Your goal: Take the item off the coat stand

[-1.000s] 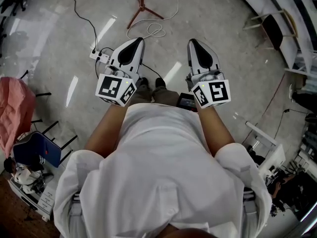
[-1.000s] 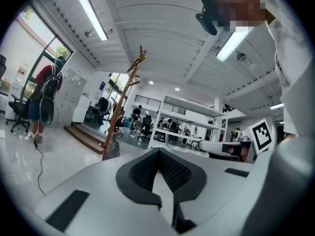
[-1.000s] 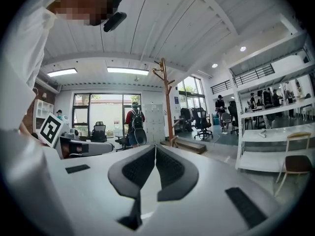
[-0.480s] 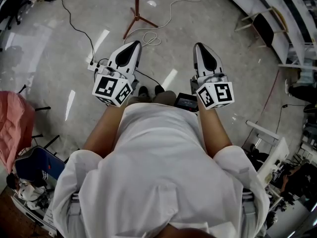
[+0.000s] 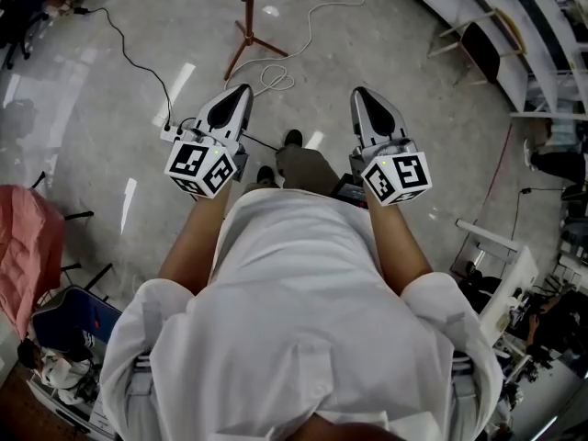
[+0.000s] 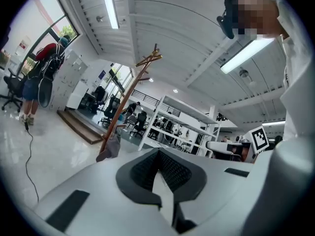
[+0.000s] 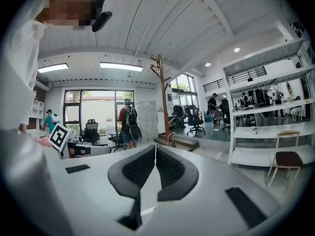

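Note:
The coat stand is a tall brown wooden pole with hooks at the top. In the left gripper view the coat stand leans away ahead, and a grey item hangs low on it. The right gripper view shows the coat stand upright in the distance. From the head view I see only its red-brown legs on the floor in front. My left gripper and right gripper are held side by side at waist height, well short of the stand. Both are shut with nothing between the jaws.
A black cable and power strip and a white cable lie on the floor ahead. A pink cloth and blue chair stand at the left. White shelving and a chair are to the right. A person with a backpack stands beyond.
The person has stepped forward: the stand's legs and floor cables have slid nearer in the head view. Both grippers stay shut and level.

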Tool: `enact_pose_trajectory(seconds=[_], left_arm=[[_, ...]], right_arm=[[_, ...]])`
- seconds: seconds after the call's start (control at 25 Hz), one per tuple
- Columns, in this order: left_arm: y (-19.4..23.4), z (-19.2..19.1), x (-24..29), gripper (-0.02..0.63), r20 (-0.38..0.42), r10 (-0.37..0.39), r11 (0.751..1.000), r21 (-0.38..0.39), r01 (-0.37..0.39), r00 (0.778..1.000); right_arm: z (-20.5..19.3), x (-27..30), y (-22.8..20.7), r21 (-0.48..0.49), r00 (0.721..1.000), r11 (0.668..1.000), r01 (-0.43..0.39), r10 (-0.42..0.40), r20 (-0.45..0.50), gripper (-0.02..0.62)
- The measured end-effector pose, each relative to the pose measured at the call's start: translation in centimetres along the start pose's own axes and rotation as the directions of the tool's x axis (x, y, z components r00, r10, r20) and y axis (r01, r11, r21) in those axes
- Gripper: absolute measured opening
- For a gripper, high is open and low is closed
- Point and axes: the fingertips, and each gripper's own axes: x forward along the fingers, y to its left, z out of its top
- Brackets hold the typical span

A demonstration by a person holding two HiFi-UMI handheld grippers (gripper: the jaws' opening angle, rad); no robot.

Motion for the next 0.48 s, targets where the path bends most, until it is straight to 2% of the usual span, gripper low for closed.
enact_pose_trajectory(seconds=[0.32, 0.48], left_arm=[[1.5, -0.4, 4.0, 0.012, -0.033, 0.011, 1.000, -0.008, -0.011, 0.999], [2.6, 0.1, 6.6, 0.012, -0.058, 0.033, 0.999, 0.021, -0.032, 0.998]], right_arm=[[-1.2, 2.2, -2.7, 0.016, 0.999, 0.999, -0.038, 0.038, -0.010, 0.025], [-1.6, 5.4, -4.8, 0.045, 0.997, 0.996, -0.072, 0.073, -0.006, 0.026]])
